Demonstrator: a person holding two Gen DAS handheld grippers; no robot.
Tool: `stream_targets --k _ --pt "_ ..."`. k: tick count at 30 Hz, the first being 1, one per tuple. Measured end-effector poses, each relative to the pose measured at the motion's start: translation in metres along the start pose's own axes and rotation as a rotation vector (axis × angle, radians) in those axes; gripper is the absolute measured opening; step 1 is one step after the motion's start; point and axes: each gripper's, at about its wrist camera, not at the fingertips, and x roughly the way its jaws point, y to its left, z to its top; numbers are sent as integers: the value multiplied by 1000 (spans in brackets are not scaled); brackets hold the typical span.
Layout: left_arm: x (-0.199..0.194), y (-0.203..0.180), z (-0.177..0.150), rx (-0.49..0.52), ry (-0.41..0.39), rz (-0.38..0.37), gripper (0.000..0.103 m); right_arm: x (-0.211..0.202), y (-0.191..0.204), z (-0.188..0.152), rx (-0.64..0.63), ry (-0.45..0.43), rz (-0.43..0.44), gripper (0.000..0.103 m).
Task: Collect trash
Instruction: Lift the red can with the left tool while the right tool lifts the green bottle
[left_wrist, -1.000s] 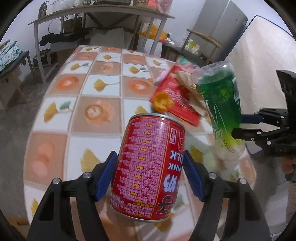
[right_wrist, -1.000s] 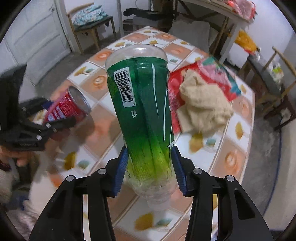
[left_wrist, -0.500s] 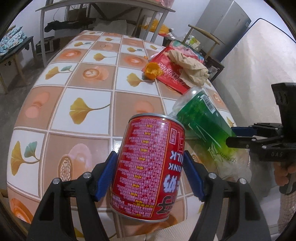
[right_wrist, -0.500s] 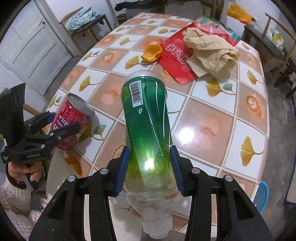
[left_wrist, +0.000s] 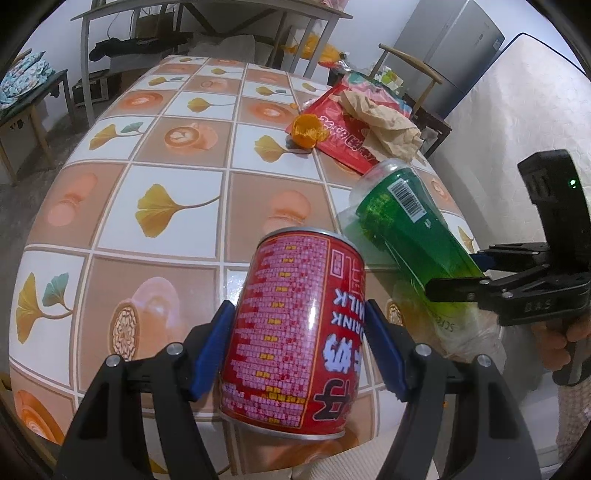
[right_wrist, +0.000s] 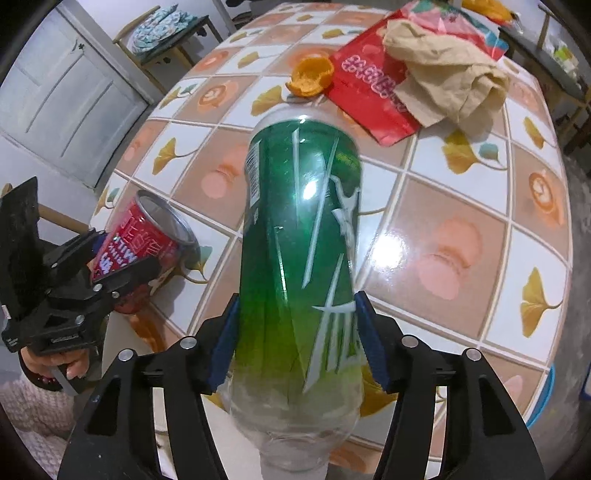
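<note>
My left gripper (left_wrist: 297, 332) is shut on a red drink can (left_wrist: 295, 332), held tilted over the near edge of the tiled table (left_wrist: 177, 258). To its right, my right gripper (left_wrist: 461, 273) has a green plastic bottle (left_wrist: 406, 229) between its pads, neck down past the table edge. In the right wrist view the bottle (right_wrist: 299, 240) is blurred and fills the gap of the right gripper (right_wrist: 299, 332). Those jaws are opening and the pads no longer squeeze it. The can (right_wrist: 147, 236) and left gripper (right_wrist: 122, 266) show at the left.
Farther back on the table lie an orange peel (left_wrist: 306, 129), a red snack packet (left_wrist: 343, 140) and crumpled brown paper (left_wrist: 380, 114) on it. A hand and pale sleeve (right_wrist: 33, 406) hold the left gripper. Chairs, a metal shelf table and a fridge stand behind.
Both grippers have come down toward the near table edge. The bottle has tipped neck-down, turned about its length and swelled as the right jaws widened. The can stays gripped.
</note>
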Motion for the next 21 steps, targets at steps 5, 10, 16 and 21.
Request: stream_targets --k 5,10,16,21 --pt "1 0 0 -4 -4 4 68 -2 -5 -4 43 -15 23 55" --pt "-1 0 -1 -7 -6 2 68 -10 -17 -15 99 -32 53 54" --pt "-4 -3 0 -4 -16 0 68 -20 -32 -31 161 -51 80 54" --pt "-7 -8 1 2 -25 -7 68 -25 -40 -42 204 -70 102 54"
